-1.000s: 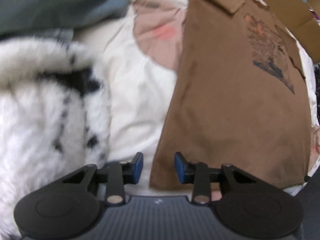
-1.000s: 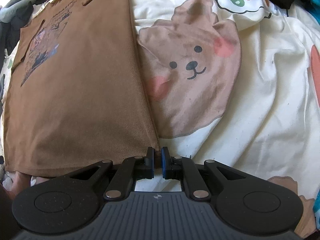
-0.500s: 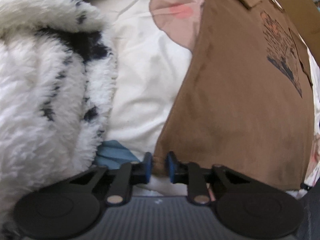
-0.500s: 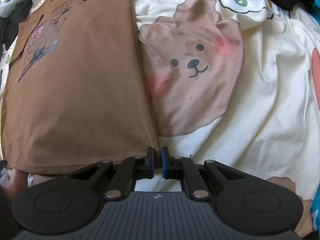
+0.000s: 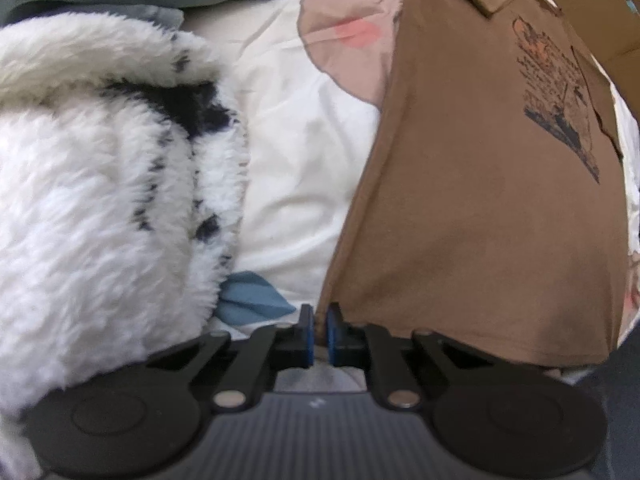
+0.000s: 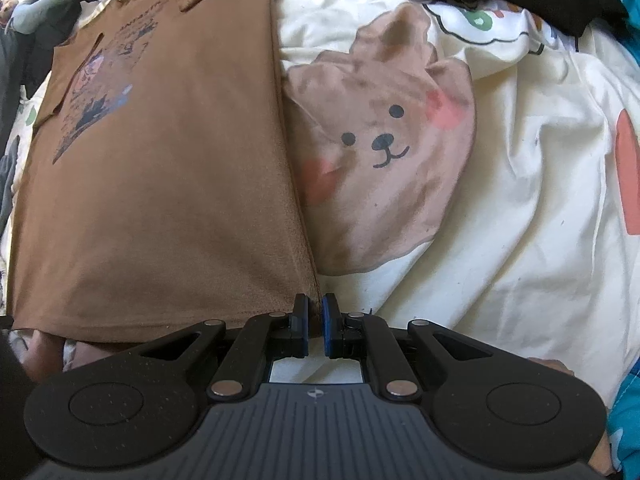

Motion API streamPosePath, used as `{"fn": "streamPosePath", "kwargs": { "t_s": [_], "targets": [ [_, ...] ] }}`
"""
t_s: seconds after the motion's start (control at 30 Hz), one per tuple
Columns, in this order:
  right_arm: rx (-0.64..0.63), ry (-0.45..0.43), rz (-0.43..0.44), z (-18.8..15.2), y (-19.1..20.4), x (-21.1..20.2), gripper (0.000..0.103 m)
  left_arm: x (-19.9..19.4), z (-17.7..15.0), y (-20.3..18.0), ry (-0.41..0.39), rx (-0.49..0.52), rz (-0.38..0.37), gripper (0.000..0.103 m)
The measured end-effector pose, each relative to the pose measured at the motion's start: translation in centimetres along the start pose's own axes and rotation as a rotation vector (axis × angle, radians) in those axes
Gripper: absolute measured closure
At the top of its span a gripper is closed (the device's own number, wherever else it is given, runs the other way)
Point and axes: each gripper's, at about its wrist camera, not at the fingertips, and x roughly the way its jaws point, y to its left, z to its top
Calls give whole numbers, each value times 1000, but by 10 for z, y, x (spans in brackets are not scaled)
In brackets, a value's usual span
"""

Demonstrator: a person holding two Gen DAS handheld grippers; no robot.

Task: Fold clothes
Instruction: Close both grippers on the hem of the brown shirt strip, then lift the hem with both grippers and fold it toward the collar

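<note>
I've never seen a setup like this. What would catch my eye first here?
Probably the brown T-shirt, spread flat on a cream bedsheet, with the left gripper and the right gripper each pinching a bottom corner in closed jaws. Next, the cartoon bear face printed on the sheet right of the shirt, and a fluffy black-and-white blanket to its left.

fluffy blanket (image 5: 100,208) cut off left, shirt print (image 5: 560,92) text illegible

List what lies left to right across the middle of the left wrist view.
Fluffy white spotted blanket → cream bedsheet → brown t-shirt, whose near corner the left tool pinches.
</note>
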Motion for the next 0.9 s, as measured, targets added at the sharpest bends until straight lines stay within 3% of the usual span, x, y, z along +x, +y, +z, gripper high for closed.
{"fn": "streamPosePath", "kwargs": {
  "t_s": [0.33,0.4,0.43,0.47,0.63,0.7,0.77,0.9],
  "targets": [
    [39,36,-17,6,4,34,93,19,-5,-11,-20,36,21,89],
    [27,34,-15,7,10,40,85,19,-6,-11,-27,36,11,85],
    [20,31,-15,8,12,41,73,19,-6,-11,-32,34,6,84],
    [10,29,-12,8,13,43,70,19,-6,-11,-37,32,3,83],
    [-13,18,-29,5,19,43,69,23,-11,-16,-65,4,8,79],
    [-29,24,-38,5,23,44,74,24,-13,-19,-60,11,17,85],
    [-54,32,-46,6,28,44,98,20,-13,-19,-45,10,11,96],
    [-31,36,10,8,19,32,98,4,-13,-17,-30,5,-14,98]
  ]
}}
